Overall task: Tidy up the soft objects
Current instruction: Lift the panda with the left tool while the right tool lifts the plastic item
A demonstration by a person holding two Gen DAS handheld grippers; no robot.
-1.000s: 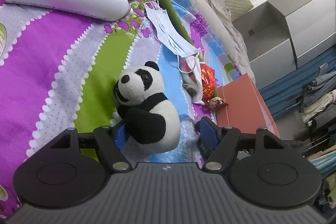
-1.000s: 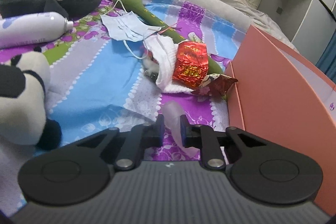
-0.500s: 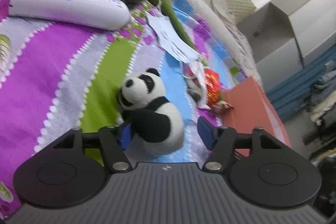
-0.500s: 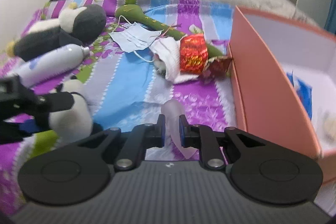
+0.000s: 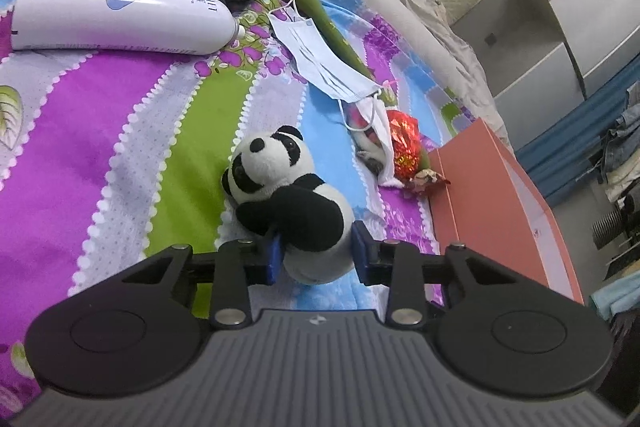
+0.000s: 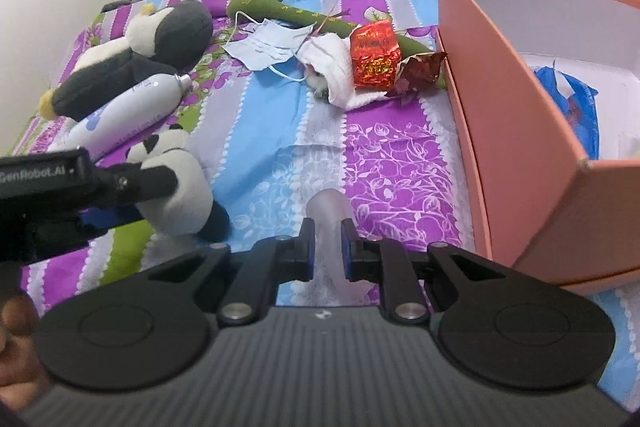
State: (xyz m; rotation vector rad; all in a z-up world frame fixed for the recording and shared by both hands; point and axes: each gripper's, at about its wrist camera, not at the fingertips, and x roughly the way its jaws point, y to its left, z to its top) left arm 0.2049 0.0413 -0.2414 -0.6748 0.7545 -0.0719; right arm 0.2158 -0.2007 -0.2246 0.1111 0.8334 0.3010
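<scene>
Black-and-white plush panda (image 5: 294,211) lies between the closing left gripper (image 5: 316,253), while the right gripper (image 6: 326,247) at 3 o'clock clamps a translucent soft piece (image 6: 329,227).

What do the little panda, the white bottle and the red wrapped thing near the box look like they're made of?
Panda: fuzzy plush fabric, matte, with a soft pile.
White bottle: smooth, glossy, with printed lettering; probably metal or plastic, I can't tell which.
Red wrapped thing: crinkled foil, shiny, with gold print.
</scene>
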